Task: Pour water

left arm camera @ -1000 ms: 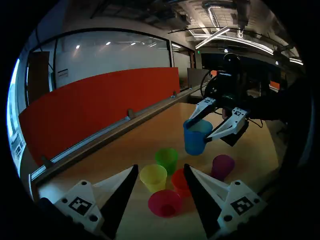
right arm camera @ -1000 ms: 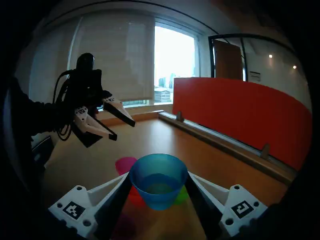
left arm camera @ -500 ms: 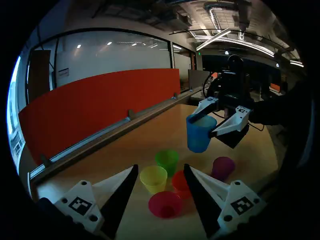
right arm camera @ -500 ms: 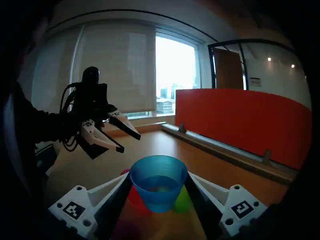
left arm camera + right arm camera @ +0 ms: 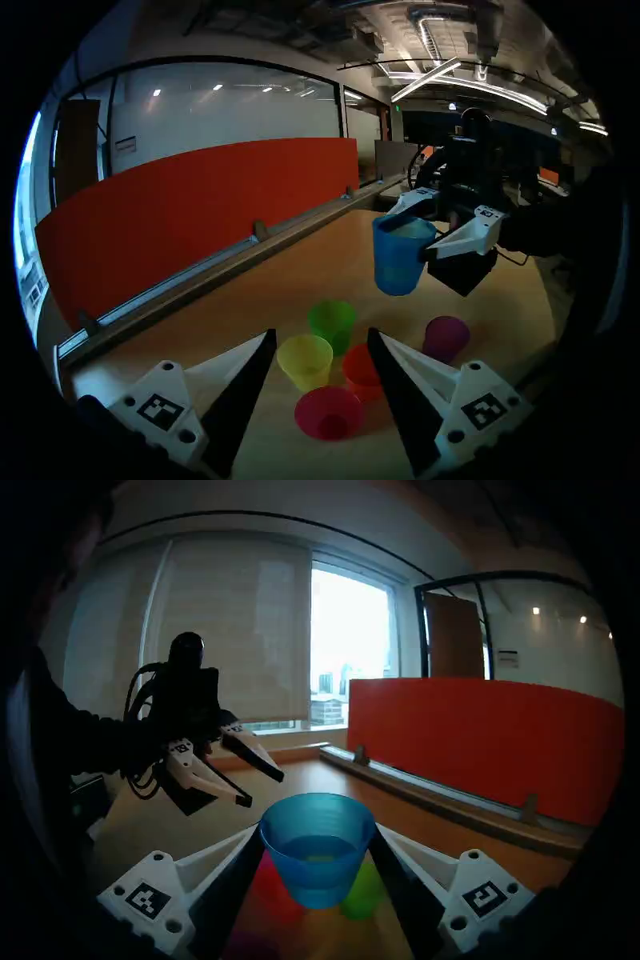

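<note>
A blue cup [image 5: 318,860] with water in it sits upright between the fingers of my right gripper [image 5: 318,856], which is shut on it. In the left gripper view the same blue cup [image 5: 398,256] hangs in the air in the right gripper [image 5: 420,232], above a cluster of cups on the wooden table [image 5: 304,264]: green [image 5: 333,322], yellow [image 5: 305,360], orange [image 5: 360,370], pink [image 5: 329,413] and purple [image 5: 445,337]. My left gripper [image 5: 320,352] stands open over the yellow and orange cups with nothing held. In the right gripper view it appears as the left gripper [image 5: 260,788], open, at the left.
A red partition [image 5: 192,200] on a metal rail [image 5: 232,256] runs along the table's far side. A person's dark sleeve [image 5: 72,744] holds the left gripper. A bright window [image 5: 348,664] lies behind.
The right gripper has lifted the blue cup higher above the cluster of cups. The left gripper has stayed open and nearly still.
</note>
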Demonstrator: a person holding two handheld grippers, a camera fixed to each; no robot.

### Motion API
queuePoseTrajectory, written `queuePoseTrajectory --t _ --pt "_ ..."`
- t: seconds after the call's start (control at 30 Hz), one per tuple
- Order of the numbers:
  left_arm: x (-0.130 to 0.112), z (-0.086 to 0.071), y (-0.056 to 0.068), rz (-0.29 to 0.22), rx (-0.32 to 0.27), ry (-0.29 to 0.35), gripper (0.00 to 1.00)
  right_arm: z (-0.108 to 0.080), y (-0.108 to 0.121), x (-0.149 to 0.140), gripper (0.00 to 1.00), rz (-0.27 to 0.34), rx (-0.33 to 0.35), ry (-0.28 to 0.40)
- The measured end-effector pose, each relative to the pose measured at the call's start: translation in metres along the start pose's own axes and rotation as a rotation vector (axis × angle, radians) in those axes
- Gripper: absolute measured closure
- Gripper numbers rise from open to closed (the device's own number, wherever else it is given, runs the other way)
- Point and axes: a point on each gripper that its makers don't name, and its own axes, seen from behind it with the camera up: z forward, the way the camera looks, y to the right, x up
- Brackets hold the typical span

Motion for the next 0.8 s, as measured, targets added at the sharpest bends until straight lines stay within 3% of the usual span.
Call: queuePoseTrajectory --t 0.8 --pt "-0.001 0.016 0.002 -0.006 -0.038 -0.02 0.16 -0.009 -0.006 0.012 0.09 0.005 0.031 0.04"
